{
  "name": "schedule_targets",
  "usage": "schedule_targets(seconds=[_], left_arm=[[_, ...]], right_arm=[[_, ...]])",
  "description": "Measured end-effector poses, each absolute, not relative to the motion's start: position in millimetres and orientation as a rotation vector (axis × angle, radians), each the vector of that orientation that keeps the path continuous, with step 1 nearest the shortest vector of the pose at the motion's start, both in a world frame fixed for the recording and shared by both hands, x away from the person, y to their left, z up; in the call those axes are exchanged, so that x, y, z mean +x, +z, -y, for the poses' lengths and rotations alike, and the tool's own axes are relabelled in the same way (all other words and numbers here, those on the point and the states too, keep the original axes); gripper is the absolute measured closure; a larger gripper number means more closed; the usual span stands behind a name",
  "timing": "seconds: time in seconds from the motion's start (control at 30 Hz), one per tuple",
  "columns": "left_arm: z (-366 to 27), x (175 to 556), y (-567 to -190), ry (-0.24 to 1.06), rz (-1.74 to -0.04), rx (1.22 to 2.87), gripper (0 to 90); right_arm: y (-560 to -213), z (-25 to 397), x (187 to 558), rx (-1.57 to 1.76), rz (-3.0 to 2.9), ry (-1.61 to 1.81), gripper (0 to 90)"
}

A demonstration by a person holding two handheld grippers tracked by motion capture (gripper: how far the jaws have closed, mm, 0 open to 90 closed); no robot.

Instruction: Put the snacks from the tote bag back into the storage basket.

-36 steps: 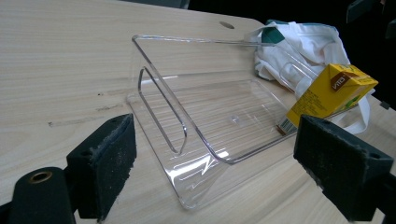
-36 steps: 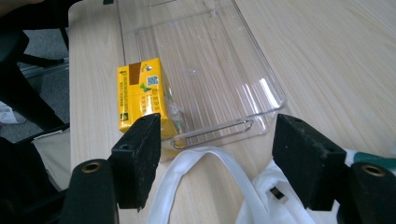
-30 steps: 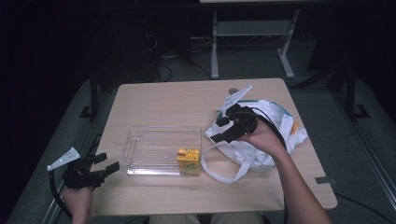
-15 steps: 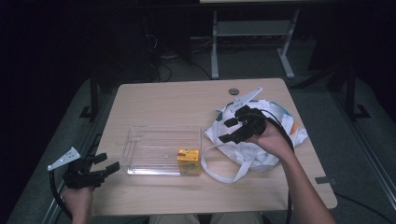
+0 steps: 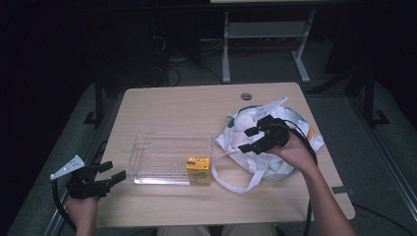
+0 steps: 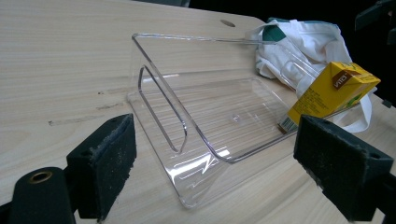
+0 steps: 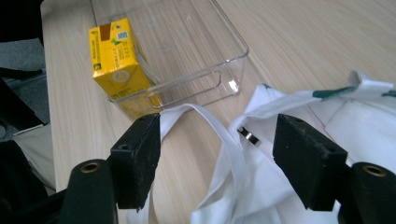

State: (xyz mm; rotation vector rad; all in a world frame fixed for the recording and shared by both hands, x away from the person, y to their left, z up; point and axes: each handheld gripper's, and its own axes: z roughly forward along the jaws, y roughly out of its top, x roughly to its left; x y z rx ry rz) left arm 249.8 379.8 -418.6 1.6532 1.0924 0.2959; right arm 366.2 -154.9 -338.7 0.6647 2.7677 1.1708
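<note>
A clear plastic bin (image 5: 167, 156) sits mid-table, and a yellow juice carton (image 5: 198, 169) stands in its near right corner. To the right lies a crumpled white tote bag (image 5: 275, 152) with long straps. My right gripper (image 5: 247, 139) hovers open over the bag's left side, pointing toward the bin. In the right gripper view, the bag (image 7: 299, 116) and a strap (image 7: 219, 130) lie between the open jaws, with the carton (image 7: 116, 65) and bin (image 7: 196, 42) beyond. My left gripper (image 5: 113, 171) is open at the table's front left, facing the bin (image 6: 210, 112) and carton (image 6: 334, 91).
The wooden table (image 5: 187, 108) has a round cable hole (image 5: 246, 96) at its far edge. A small shiny metal piece (image 7: 247, 135) peeks from the bag. A metal stand (image 5: 265, 44) is on the dark floor behind. The bag (image 6: 303, 44) lies past the bin.
My right gripper has shifted slightly right and nearer over the bag, staying open. The left gripper, bin and carton have not moved.
</note>
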Motion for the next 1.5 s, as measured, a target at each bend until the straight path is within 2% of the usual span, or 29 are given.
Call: schedule_targets(seconds=[1.5], left_arm=[[-376,250,-420,0.289,-1.089,1.673,12.6]], right_arm=[[-379,232,332,0.883,-2.661,1.221,31.7]])
